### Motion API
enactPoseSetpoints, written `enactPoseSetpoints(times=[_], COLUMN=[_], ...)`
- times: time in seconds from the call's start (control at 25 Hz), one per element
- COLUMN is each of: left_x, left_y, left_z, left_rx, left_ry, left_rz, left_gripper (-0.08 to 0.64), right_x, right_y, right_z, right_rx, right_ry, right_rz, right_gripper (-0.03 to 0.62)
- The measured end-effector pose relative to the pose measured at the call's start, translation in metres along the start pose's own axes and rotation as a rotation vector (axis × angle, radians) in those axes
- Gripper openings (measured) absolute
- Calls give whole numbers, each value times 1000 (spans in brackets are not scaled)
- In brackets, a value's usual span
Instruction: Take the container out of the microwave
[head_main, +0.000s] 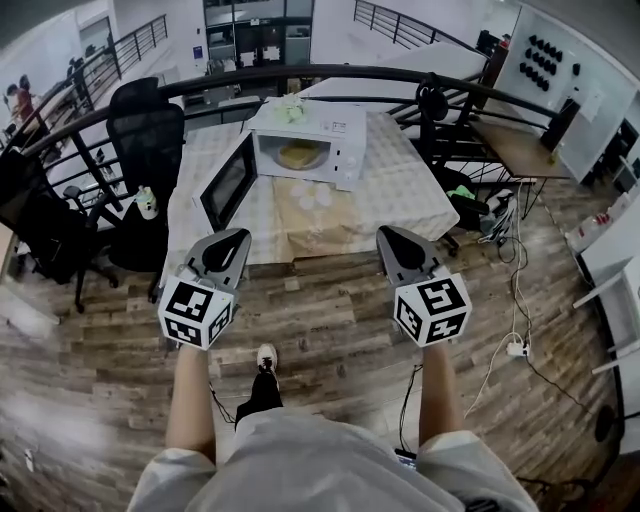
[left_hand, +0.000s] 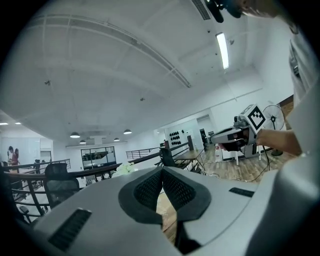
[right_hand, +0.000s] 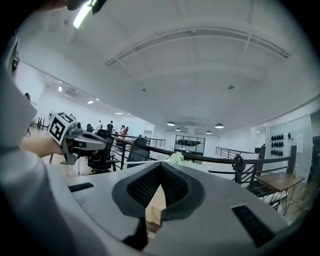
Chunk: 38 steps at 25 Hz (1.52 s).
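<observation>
Container (head_main: 300, 155) is sitting inside the microwave (head_main: 345, 140) on the bench (head_main: 400, 200) — its door (head_main: 228, 182) is hanging open to the left. I am holding my left gripper (head_main: 241, 233) and right gripper (head_main: 383, 231) well short of the bench, both clenched on nothing.

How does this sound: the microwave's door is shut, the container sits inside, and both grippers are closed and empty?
Wrong on the door: the head view shows it swung open to the left. The container does sit inside the microwave, and the left gripper and right gripper are closed and empty.
</observation>
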<state>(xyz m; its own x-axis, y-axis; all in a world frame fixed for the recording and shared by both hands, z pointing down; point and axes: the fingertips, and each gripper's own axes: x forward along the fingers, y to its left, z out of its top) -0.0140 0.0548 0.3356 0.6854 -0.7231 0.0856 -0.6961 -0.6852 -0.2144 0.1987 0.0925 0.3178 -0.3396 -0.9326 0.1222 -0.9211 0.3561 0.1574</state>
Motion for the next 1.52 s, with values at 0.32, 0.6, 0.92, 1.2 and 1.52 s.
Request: enactPoseSetpoints(times=[0.32,0.6,0.92,1.2,1.52], left_x=[74,147,208,246,287], left_y=[76,172,249,277,281], left_z=[-22,-23,-39,-74,-112], left_rx=[-1,12,-12,-59,-118], left_ry=[-5,-9,1,54,146], left_rz=[-13,-29,-37,-7,110], left_gripper=[15,15,15,15,15], right_x=[95,205,301,360,447], right_y=[-29,-54,-70,-88,-114], right_z=[0,28,27,-3,-63], right_rx=[-1,40,77,-19,-93], right_ry=[-2,-31,17,101,212], right_rz=[-8,-12,18,40,193], right_gripper=[12,12,12,14,15])
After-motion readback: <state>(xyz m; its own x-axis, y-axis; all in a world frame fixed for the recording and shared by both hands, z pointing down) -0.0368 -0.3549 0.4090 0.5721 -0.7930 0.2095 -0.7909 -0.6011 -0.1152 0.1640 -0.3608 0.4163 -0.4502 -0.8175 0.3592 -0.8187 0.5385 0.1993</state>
